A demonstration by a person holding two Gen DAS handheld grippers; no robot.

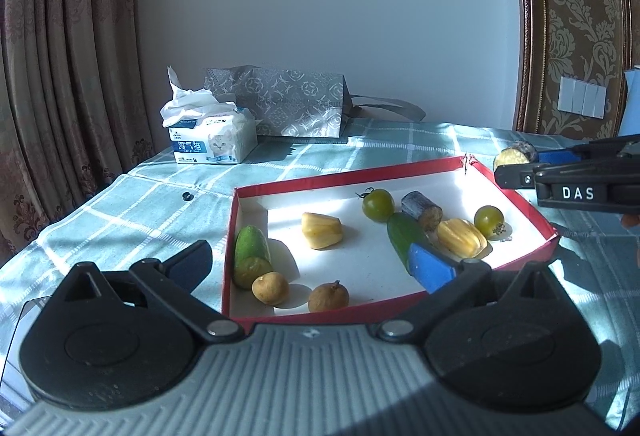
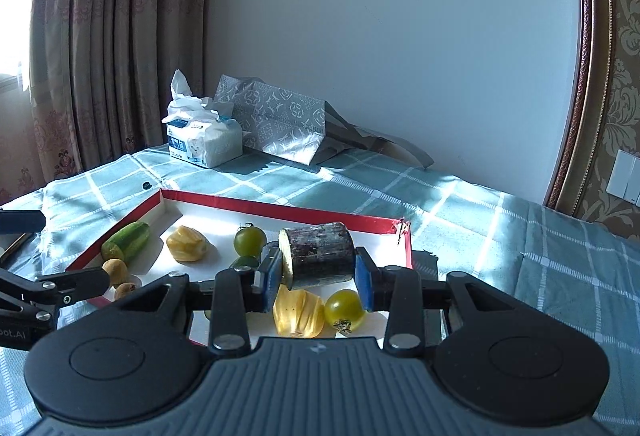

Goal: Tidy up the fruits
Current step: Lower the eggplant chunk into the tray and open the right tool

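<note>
Clamping sugarcane piece (image 2: 318, 254), right gripper (image 2: 318, 278) above tray (image 2: 280, 205).

Lower cucumber (image 2: 245, 261) behind claw.

I count two cucumber pieces: one (image 1: 251, 257) at the tray's left wall, one (image 1: 404, 238) near the middle. Two green tomatoes (image 1: 377, 204) (image 1: 489, 220). Two yellow jackfruit pods (image 1: 321, 230) (image 1: 461, 237). Two small brown round fruits (image 1: 270, 288) (image 1: 328, 297) at the near edge. Two dark sugarcane chunks, one (image 1: 422, 210) lying in the tray, one (image 2: 318, 256) held in my right claw (image 2: 318, 278). One red-rimmed tray (image 1: 400, 168). One tissue pack (image 1: 212, 140), one patterned gift bag (image 1: 280, 100), two claws, counting the left claw (image 1: 316, 260).
</note>
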